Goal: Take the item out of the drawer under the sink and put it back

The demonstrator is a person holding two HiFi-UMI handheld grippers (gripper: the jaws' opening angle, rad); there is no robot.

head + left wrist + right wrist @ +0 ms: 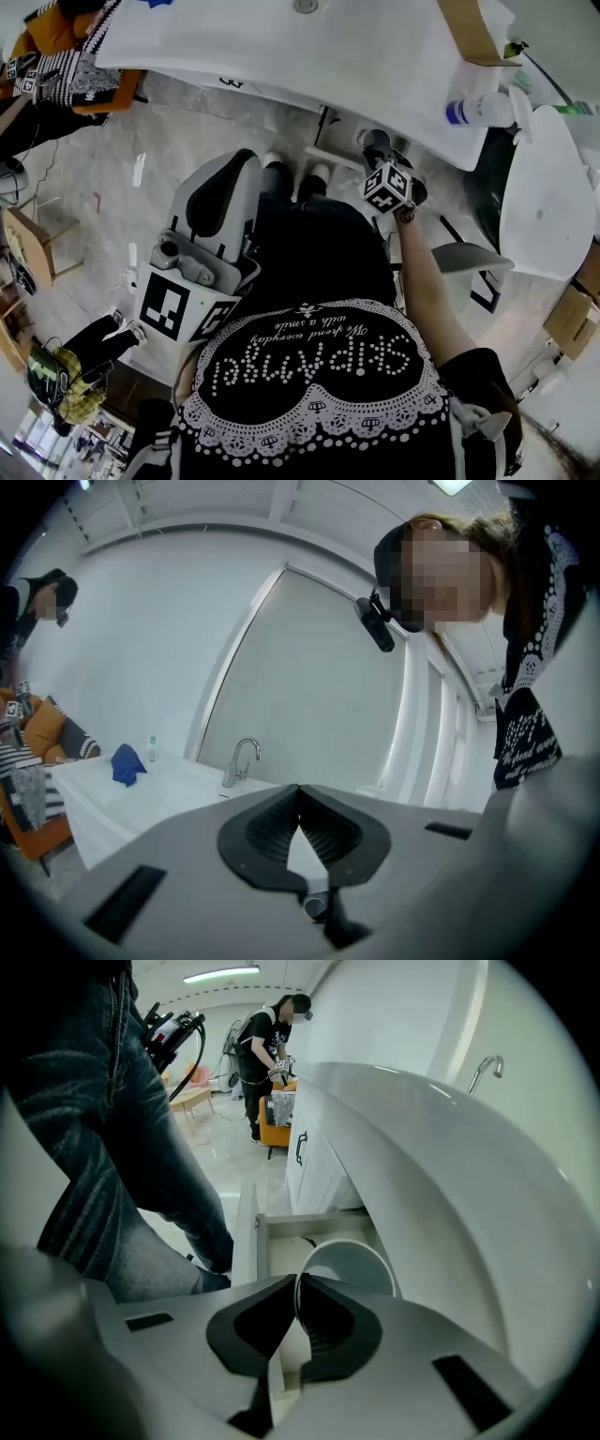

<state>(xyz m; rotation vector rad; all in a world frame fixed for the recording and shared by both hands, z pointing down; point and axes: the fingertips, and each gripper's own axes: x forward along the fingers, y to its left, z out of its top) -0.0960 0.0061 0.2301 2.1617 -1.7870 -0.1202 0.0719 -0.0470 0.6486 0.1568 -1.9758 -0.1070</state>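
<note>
- The white bowl (pixel 349 1262) looks light, stiff and smooth. I judge it slippery and liable to chip if dropped, so a pinch across its thin rim is the natural hold.
- The right tongs (pixel 298 1290) are clamped on that rim, one jaw inside and one outside. The bowl hangs over the open drawer (pixel 281 1227) beneath the sink (pixel 441 1194).
- What shows of the bowl's inside looks empty. The drawer shows bare floor and a small dark mark; the rest is hidden behind the bowl.
- The left tongs (pixel 299 799) are closed on nothing, held level and facing the faucet (pixel 240 760).
</note>
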